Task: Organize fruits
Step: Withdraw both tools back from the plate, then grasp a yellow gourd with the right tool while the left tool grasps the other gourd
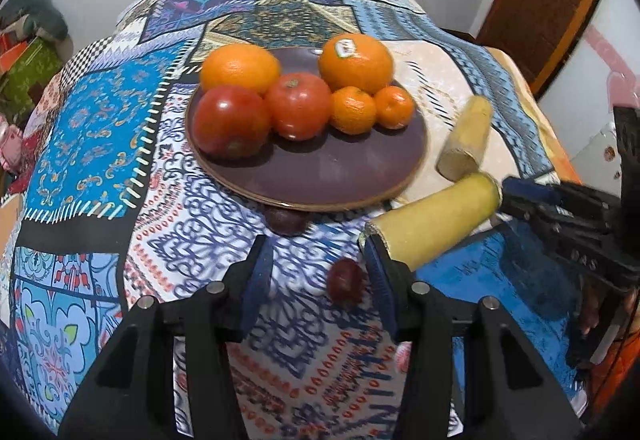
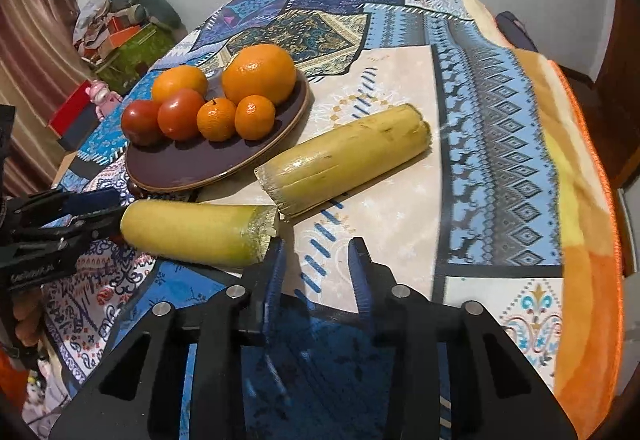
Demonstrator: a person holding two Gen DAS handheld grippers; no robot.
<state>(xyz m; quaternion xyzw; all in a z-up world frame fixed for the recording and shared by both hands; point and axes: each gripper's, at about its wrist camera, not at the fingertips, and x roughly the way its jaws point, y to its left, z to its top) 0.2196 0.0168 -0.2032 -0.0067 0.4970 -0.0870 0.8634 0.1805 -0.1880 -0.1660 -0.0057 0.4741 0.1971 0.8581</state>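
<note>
Nearest the left wrist camera: the left gripper (image 1: 316, 272), jaws apart with nothing between them, blue-padded fingers (image 1: 256, 280) over the patterned tablecloth (image 1: 100, 128). One dark red grape (image 1: 346, 280) lies on the cloth between the fingers, close to the right-hand one and apart from both.

Nearest the right wrist camera: the right gripper (image 2: 316, 268), jaws likewise spread and holding nothing, above a pale patch of the cloth.

Just beyond the grippers: a near sugarcane piece (image 1: 434, 218), yellow-green, cut at both ends, lying on the cloth between the two tools. In the right wrist view this piece (image 2: 192, 234) has its frayed end against the right gripper's left finger and its smooth end at the tip of the left gripper; whether either truly touches it cannot be told.

Next out: a far sugarcane piece (image 2: 344, 160), lying on the cloth just right of the plate, its frayed end near the first piece's.

Under the plate's near edge: a second dark grape (image 1: 286, 220), partly hidden.

Further: a purple-brown plate (image 1: 340, 168) on the cloth, carrying two tomatoes (image 1: 232, 122) at left, two mandarins (image 1: 354, 110) at right, and two oranges (image 1: 356, 62) behind them, one bearing a sticker. All six are grouped on the far half of the plate.
</note>
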